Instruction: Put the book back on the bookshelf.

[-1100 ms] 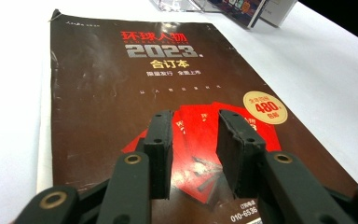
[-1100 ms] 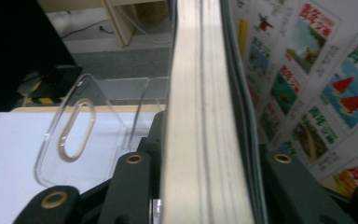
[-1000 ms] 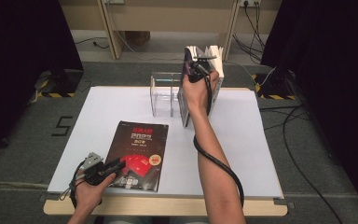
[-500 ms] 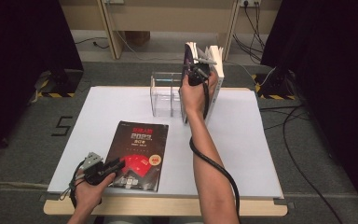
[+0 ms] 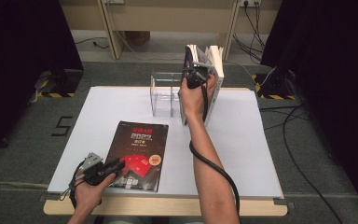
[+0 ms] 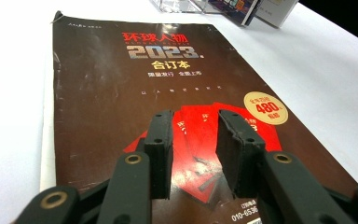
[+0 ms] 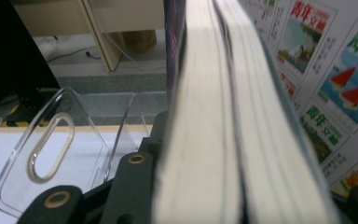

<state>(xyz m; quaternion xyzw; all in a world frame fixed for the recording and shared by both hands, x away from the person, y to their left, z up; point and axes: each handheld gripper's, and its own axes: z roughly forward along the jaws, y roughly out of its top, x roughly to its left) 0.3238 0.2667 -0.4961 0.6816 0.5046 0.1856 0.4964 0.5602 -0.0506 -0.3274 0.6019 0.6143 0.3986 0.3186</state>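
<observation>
The right tongs (image 5: 196,74) are up at the far side of the white counter (image 5: 256,140). They sit over the top edge of a thick stack of upright books with pale page edges (image 5: 212,60). In the right gripper view the books (image 7: 214,130) stand right between the two black jaws and fill the gap from side to side. The jaws have just been opening. I cannot tell if the pads press on the books.

The books stand on the counter, just beside a clear plastic book stand with dividers (image 5: 165,93). In the right gripper view the stand (image 7: 51,154) is to the left of the books, with an oval hole in its wall.

The left tongs (image 5: 109,167) are at the near edge of the counter. They are over the bottom part of a flat dark magazine with red shapes and a yellow round sticker (image 5: 137,149). In the left gripper view the jaws are partly open above the magazine (image 6: 121,93), and hold nothing. The magazine lies flat, well apart from the books.
</observation>
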